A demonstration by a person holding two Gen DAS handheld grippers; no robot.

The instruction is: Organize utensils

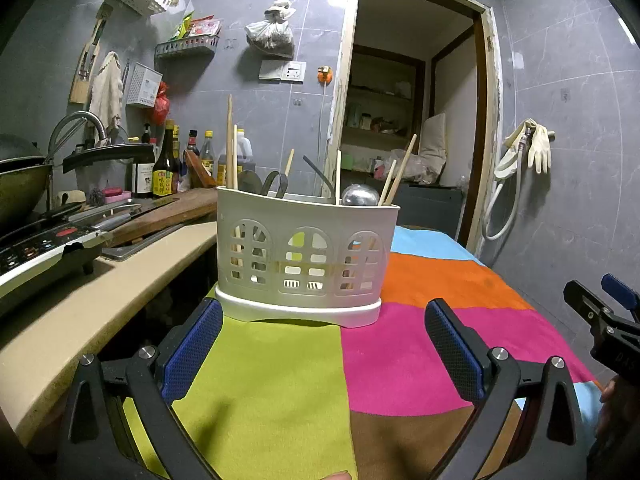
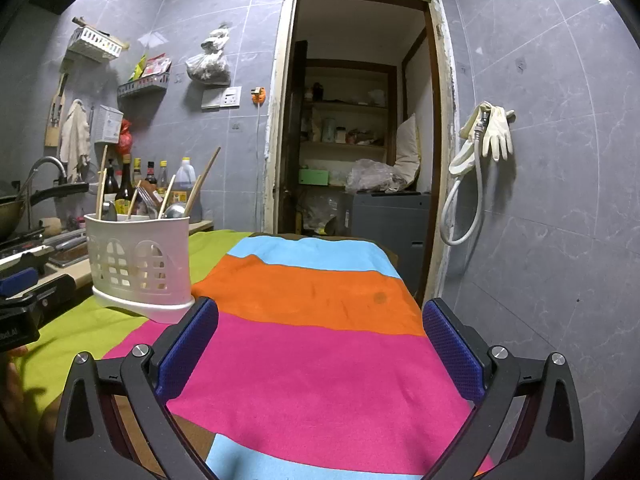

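The left gripper (image 1: 324, 344) has its jaws spread wide with nothing between them, its blue pads (image 1: 192, 350) hovering low over the green panel of the striped cloth (image 1: 280, 380). Just ahead of those pads stands the white utensil holder (image 1: 306, 256), upright on the cloth near its far left corner, its slotted front facing the left wrist camera. Wooden chopsticks (image 1: 230, 144) stick up out of it at several angles, together with a round steel ladle (image 1: 360, 195) and dark-handled utensils (image 1: 276, 184). The right gripper (image 2: 320, 348) is likewise spread and holds nothing, poised over the pink band of the cloth (image 2: 312, 368), with the holder (image 2: 140, 264) off to its left, close to the left pad. Left of the table runs a beige counter (image 1: 80, 312) carrying an induction cooker (image 1: 44, 248), a wok (image 1: 20, 184) and sauce bottles (image 1: 164, 168). Behind the table is an open doorway (image 2: 352, 128), and rubber gloves (image 2: 498, 132) hang on the grey tiled wall.
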